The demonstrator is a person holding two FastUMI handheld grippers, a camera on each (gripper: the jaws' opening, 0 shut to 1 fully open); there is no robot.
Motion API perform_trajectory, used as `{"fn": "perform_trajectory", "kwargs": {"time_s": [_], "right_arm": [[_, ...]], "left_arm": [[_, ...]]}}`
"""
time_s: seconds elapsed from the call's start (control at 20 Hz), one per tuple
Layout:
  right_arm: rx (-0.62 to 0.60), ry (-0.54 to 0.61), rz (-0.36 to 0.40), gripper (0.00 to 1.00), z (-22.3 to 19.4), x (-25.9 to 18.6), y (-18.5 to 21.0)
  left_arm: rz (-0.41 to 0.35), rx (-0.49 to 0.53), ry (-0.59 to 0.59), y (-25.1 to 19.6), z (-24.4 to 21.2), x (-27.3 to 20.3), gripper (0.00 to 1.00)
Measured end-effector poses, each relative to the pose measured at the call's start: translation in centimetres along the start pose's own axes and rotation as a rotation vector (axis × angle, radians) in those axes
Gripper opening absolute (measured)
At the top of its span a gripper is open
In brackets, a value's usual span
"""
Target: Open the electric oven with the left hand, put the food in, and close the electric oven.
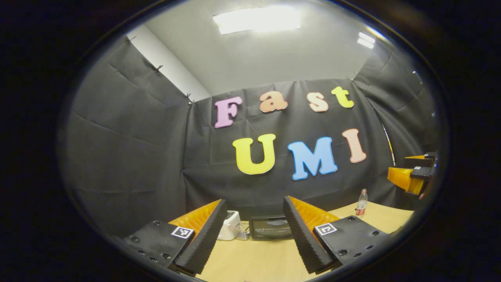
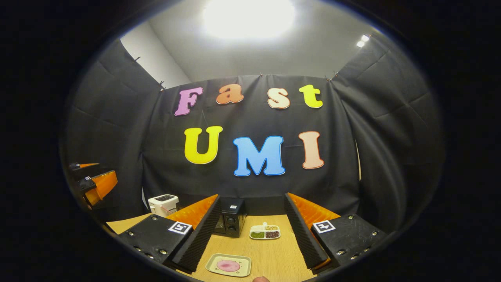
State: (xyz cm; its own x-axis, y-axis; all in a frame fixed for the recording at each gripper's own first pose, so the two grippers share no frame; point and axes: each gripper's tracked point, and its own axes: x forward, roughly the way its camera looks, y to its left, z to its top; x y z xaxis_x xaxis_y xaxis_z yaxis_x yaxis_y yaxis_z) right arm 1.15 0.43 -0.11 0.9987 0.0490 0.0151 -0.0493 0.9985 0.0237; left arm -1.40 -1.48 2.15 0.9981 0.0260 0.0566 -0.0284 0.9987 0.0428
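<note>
Left hand-held gripper [image 1: 254,231] hangs above the bench [image 1: 254,262], fingers spread wide, nothing between them. Straight ahead of it, at the bench's far edge against the black cloth wall, sits the electric oven [image 1: 271,227], door shut. White toaster [image 1: 230,226] just beside the oven. Bottle [image 1: 361,203] stands toward the far corner.

Right hand-held gripper [image 2: 252,231] likewise gaping and empty, raised over the bench. Food [image 2: 228,265], a pink round piece, lies on a tray [image 2: 213,266] near the near edge. Divided dish [image 2: 265,232] of 3 compartments sits farther back, beside the oven.
</note>
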Motion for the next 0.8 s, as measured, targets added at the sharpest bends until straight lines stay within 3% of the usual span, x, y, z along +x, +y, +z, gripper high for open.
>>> {"fn": "perform_trajectory", "kwargs": {"time_s": [0.05,0.1,0.2,0.3,0.45,0.8], "right_arm": [[-0.002,0.002,0.001,0.96,-0.1,0.0,-0.1],[-0.003,0.001,0.002,0.96,-0.2,-0.1,-0.2],[-0.009,-0.004,0.005,0.96,-0.3,0.0,-0.6],[-0.011,-0.005,0.001,0.96,-0.5,0.3,-1.1],[0.010,-0.006,0.018,0.97,-1.2,0.5,-1.4],[-0.018,0.028,-0.026,0.97,-3.1,3.8,-2.2]], "left_arm": [[-0.001,0.000,0.002,-0.2,0.0,0.1,0.97],[-0.003,-0.002,0.003,-0.4,-0.1,0.2,0.90],[-0.009,-0.008,-0.001,-1.0,-0.3,0.7,0.90],[-0.003,-0.017,0.002,-1.3,-0.9,1.6,1.00],[-0.010,-0.024,0.015,-2.5,-2.4,3.9,0.98],[-0.080,0.011,0.057,-5.8,-8.6,15.9,1.00]]}}
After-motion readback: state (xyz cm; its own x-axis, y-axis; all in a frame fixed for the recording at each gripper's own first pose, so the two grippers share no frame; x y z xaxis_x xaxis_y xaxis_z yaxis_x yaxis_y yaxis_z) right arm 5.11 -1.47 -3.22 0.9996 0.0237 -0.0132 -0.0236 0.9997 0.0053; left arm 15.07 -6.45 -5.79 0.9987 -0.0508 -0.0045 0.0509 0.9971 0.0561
